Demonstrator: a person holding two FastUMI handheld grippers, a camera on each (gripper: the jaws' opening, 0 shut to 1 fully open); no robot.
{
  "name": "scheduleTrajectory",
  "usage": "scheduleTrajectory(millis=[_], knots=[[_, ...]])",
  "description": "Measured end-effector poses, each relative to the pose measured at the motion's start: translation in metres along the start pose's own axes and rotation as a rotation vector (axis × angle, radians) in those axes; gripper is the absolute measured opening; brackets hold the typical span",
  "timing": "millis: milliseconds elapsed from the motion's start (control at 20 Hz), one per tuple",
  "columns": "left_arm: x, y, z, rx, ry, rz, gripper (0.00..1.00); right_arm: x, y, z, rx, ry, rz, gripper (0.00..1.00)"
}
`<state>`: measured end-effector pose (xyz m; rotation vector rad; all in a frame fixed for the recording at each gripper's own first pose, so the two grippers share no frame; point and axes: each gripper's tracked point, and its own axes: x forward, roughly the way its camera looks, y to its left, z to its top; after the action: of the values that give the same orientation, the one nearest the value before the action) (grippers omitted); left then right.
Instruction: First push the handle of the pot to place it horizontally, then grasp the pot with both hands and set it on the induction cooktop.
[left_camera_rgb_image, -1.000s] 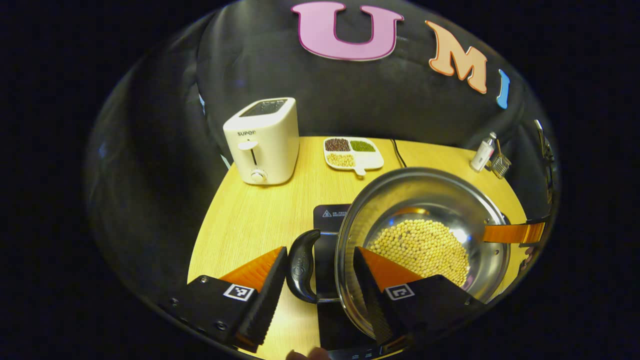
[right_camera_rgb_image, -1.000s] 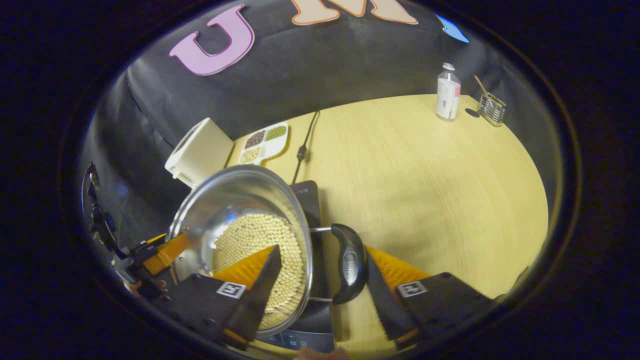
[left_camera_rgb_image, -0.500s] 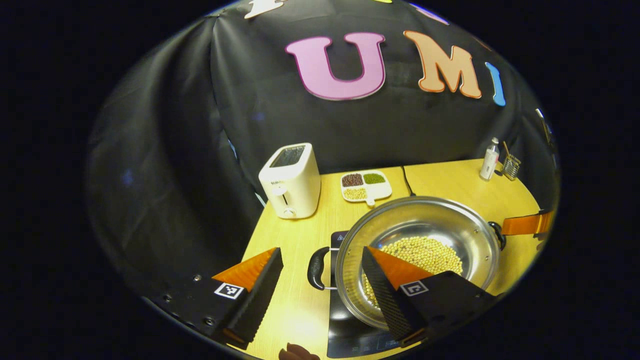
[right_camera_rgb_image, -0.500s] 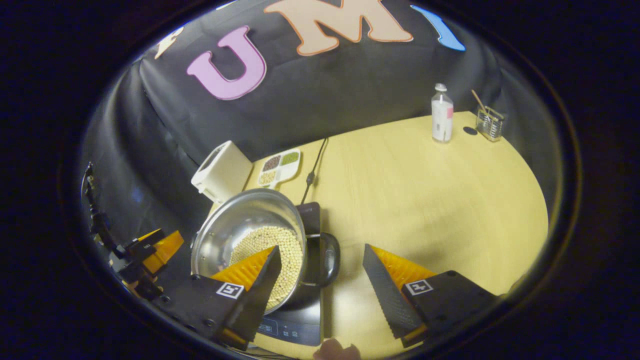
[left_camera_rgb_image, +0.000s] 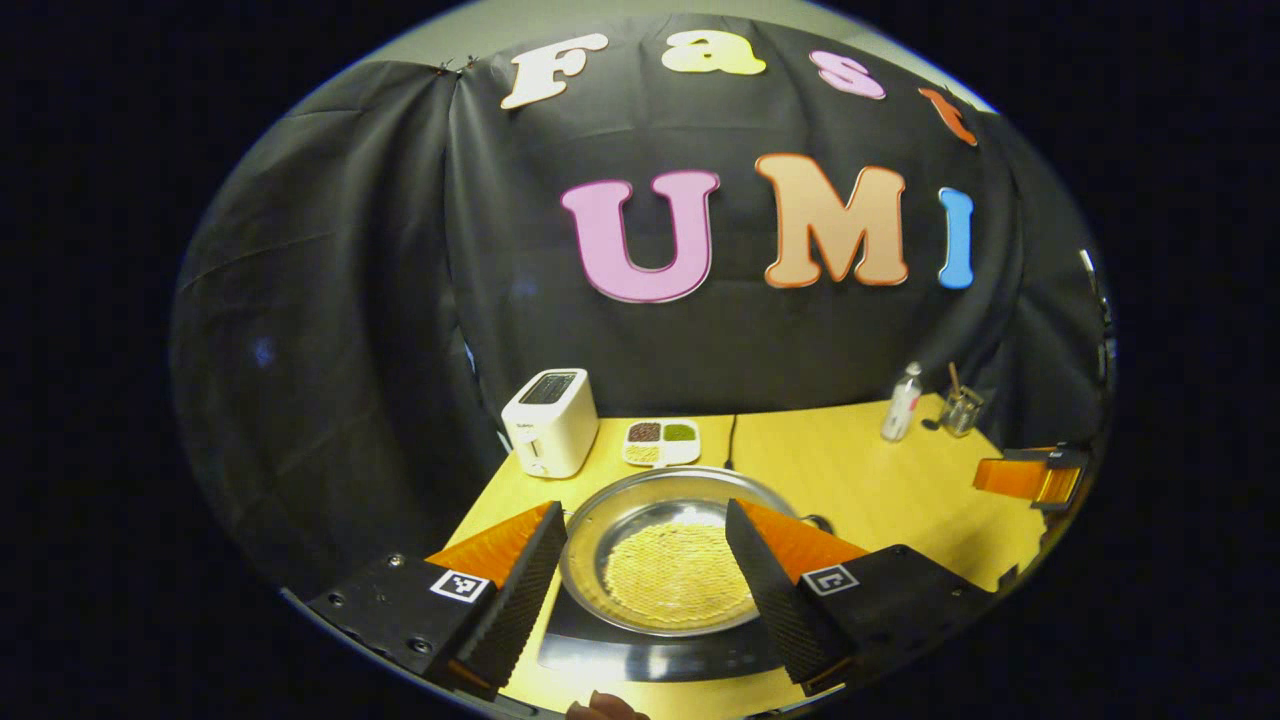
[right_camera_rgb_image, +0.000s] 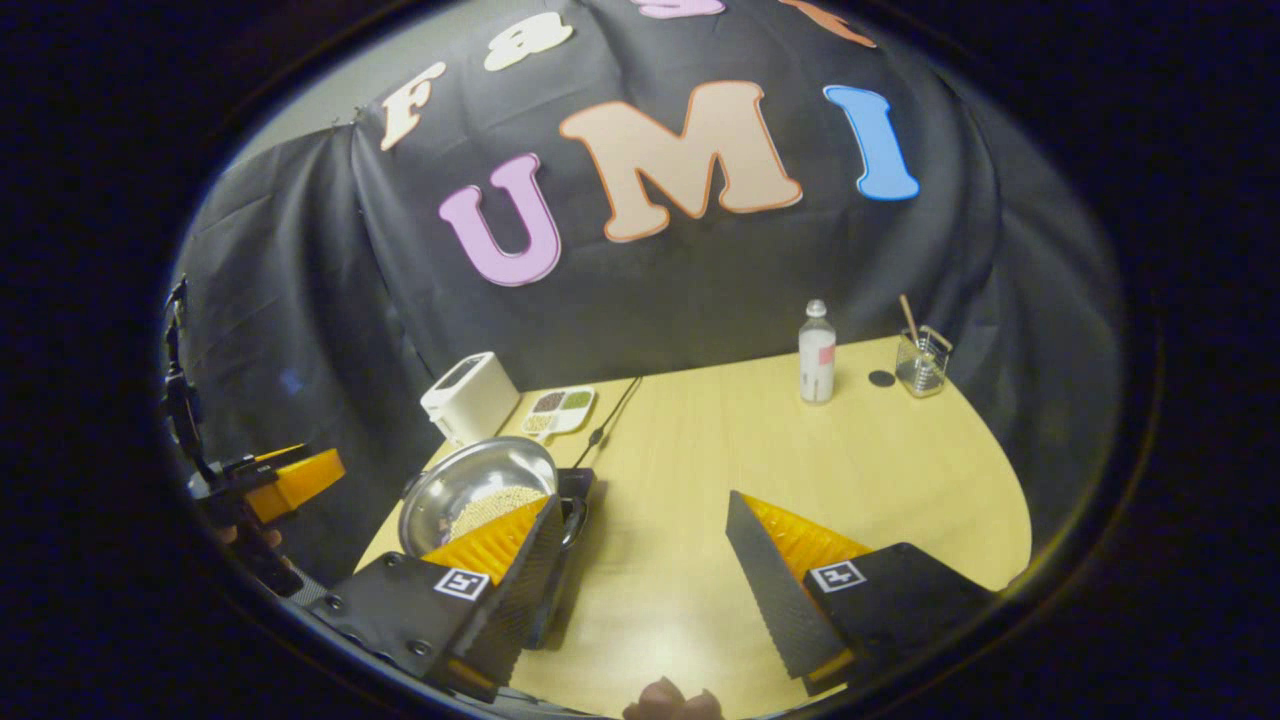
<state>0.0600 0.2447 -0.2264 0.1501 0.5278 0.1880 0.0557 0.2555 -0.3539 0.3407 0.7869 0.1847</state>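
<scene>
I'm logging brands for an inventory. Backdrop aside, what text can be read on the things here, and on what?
Toaster: front mark too blurred to read.
Bottle: label too small to read.
Left gripper and right gripper: coded square tags, no words.

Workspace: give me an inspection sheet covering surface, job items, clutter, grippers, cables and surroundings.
Surface: wooden table, its right half bare.
Job's things: steel pot holding pale beans sits on the black induction cooktop; a pot handle is partly seen in the right gripper view.
Clutter: white toaster, divided dish of beans, bottle, glass holder with a stick, all along the back edge.
Grippers: left gripper with jaws open, above the pot, touching nothing; right gripper with jaws open over the table beside the cooktop.
Cables: dark cord runs from the cooktop toward the back wall.
Surroundings: black cloth wall behind the table.
</scene>
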Motion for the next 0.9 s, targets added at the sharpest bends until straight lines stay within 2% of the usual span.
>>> scheduleTrajectory(millis=[200,250,350,400,450,500,600,650,700,750,800,900], knots=[[-0.051,-0.044,0.049,-0.012,-0.115,-0.051,0.97,-0.056,-0.008,0.049,-0.04,-0.105,0.019,1.0],[-0.061,-0.053,0.062,-0.013,-0.146,-0.063,0.97,-0.071,-0.009,0.062,-0.052,-0.142,0.018,0.92],[-0.082,-0.068,0.093,-0.03,-0.22,-0.089,0.97,-0.1,-0.01,0.085,-0.078,-0.206,0.004,0.92],[-0.092,-0.078,0.108,-0.044,-0.254,-0.111,1.0,-0.115,-0.007,0.096,-0.087,-0.236,0.002,1.0],[-0.102,-0.086,0.118,-0.055,-0.283,-0.133,0.93,-0.131,-0.003,0.106,-0.094,-0.27,0.001,0.99],[-0.114,-0.091,0.131,-0.064,-0.31,-0.146,1.0,-0.147,0.001,0.119,-0.097,-0.31,-0.003,0.92],[-0.136,-0.094,0.148,-0.077,-0.357,-0.157,1.0,-0.179,0.006,0.138,-0.115,-0.383,-0.024,0.92],[-0.147,-0.095,0.151,-0.084,-0.374,-0.157,1.0,-0.19,0.009,0.141,-0.138,-0.405,-0.033,0.99],[-0.158,-0.095,0.152,-0.087,-0.38,-0.157,0.96,-0.202,0.011,0.143,-0.161,-0.415,-0.045,1.0],[-0.168,-0.095,0.148,-0.087,-0.392,-0.158,0.96,-0.214,0.016,0.142,-0.177,-0.424,-0.054,0.92],[-0.174,-0.095,0.145,-0.09,-0.396,-0.16,0.99,-0.226,0.019,0.141,-0.181,-0.434,-0.061,0.92],[-0.185,-0.097,0.134,-0.117,-0.392,-0.175,0.99,-0.25,0.022,0.14,-0.173,-0.464,-0.073,0.93]])
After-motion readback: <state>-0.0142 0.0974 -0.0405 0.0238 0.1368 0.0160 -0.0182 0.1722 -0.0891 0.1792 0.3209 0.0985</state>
